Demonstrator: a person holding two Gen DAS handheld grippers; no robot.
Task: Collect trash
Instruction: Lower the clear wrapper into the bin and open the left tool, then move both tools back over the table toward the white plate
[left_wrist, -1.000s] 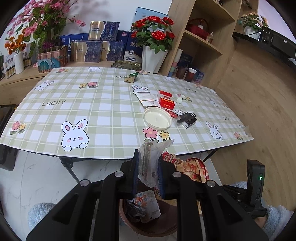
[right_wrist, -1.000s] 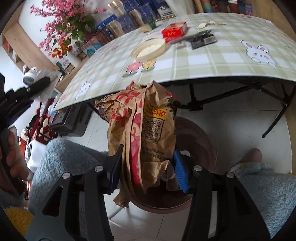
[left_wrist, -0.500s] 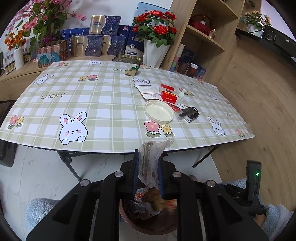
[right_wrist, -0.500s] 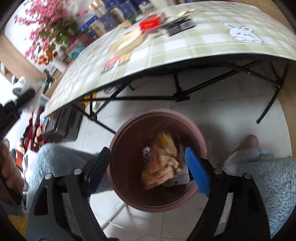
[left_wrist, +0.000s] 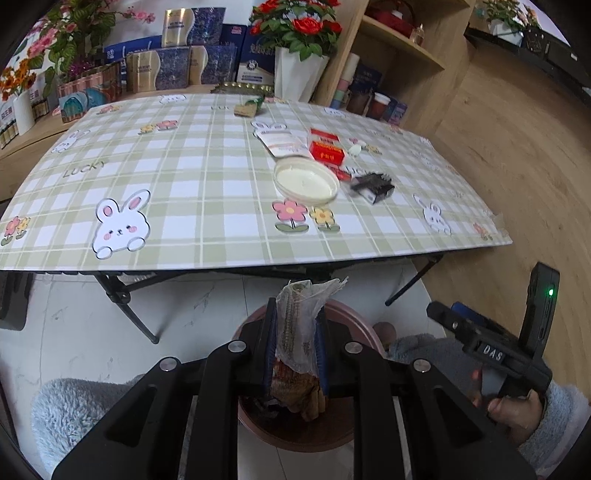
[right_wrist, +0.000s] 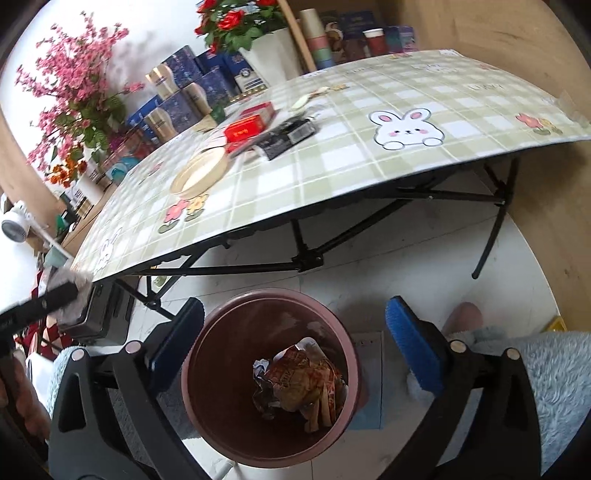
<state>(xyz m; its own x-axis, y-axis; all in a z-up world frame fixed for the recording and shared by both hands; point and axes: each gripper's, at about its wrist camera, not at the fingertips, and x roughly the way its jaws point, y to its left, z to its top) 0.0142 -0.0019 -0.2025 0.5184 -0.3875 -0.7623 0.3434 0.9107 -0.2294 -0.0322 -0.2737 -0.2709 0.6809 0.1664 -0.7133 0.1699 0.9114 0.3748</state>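
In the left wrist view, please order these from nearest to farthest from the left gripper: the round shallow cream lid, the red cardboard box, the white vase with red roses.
From the left gripper:
1. Round shallow cream lid, on the table's near half, just right of centre.
2. Red cardboard box, right behind the lid.
3. White vase with red roses, beyond the table's far edge, beside the wooden shelf.

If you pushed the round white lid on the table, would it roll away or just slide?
Probably slide. The round white lid lies flat on the tablecloth, so it has no edge to roll on. It looks thin and shallow, likely light, so a small nudge might send it skating across the smooth-looking cloth.
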